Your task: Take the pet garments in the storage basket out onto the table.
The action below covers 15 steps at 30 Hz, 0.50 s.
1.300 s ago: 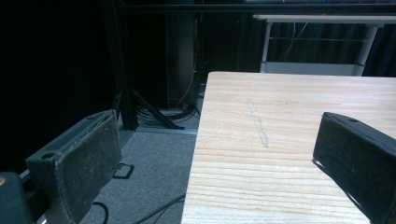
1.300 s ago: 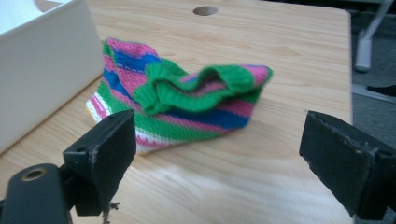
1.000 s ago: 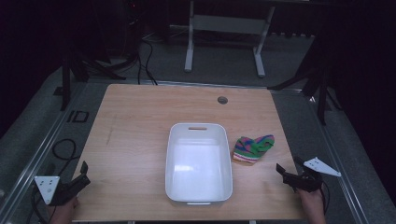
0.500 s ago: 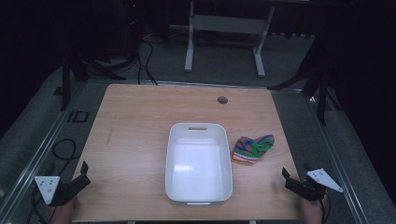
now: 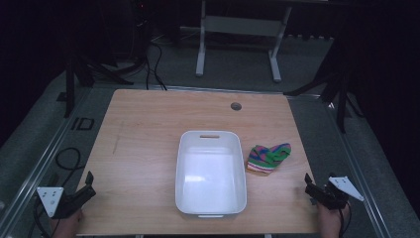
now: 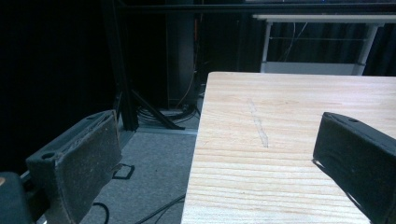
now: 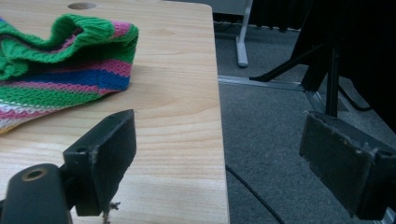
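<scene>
Wooden table (image 5: 143,148) holds a white tub (image 5: 211,173) at its centre. Just right of the tub lies a striped knitted cloth (image 5: 267,157), its long axis slanting toward the far right. Right gripper (image 5: 309,184) sits near the cloth, toward the person, jaws apart and empty. Left gripper (image 5: 89,186) rests at the near left corner, well apart, jaws apart too.

a light wooden table (image 5: 143,148) carries a white rectangular tub (image 5: 211,173) at its middle and a striped knitted cloth (image 5: 267,157) just beside the tub. the cloth lies ahead of the right gripper's fingers (image 7: 109,156), toward their inner side. a dark round hole (image 5: 236,106) sits near the far edge.
</scene>
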Each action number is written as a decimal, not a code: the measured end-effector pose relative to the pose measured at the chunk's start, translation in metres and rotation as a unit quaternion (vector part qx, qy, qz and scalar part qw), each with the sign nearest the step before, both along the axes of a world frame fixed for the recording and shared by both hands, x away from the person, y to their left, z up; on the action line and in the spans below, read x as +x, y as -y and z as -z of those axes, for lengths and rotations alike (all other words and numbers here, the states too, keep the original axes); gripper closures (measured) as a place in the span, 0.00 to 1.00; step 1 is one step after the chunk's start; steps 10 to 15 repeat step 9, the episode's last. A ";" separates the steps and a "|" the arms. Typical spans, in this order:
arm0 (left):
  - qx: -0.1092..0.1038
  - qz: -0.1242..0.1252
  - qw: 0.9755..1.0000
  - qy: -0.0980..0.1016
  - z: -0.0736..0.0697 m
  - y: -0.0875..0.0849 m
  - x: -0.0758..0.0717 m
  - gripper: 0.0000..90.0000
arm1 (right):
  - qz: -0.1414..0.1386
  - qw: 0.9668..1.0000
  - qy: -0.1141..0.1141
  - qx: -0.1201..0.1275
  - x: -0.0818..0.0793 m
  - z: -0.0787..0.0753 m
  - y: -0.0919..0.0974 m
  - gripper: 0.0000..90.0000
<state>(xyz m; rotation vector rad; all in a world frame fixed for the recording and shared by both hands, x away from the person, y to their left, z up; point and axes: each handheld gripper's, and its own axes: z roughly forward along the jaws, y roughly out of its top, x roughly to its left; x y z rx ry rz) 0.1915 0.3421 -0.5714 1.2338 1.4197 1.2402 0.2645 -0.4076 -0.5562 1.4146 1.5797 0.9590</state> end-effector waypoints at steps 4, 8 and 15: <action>-0.001 0.000 1.000 0.000 0.000 0.000 0.000 0.02 | 0.011 1.000 0.001 -0.005 0.000 0.000 0.000 0.14; 0.000 0.000 1.000 0.000 0.000 0.000 0.000 0.02 | 0.010 1.000 0.003 -0.010 -0.001 0.000 -0.001 0.14; 0.000 0.000 1.000 0.000 0.000 0.000 0.000 0.02 | 0.008 1.000 0.003 -0.008 -0.001 0.000 0.000 0.14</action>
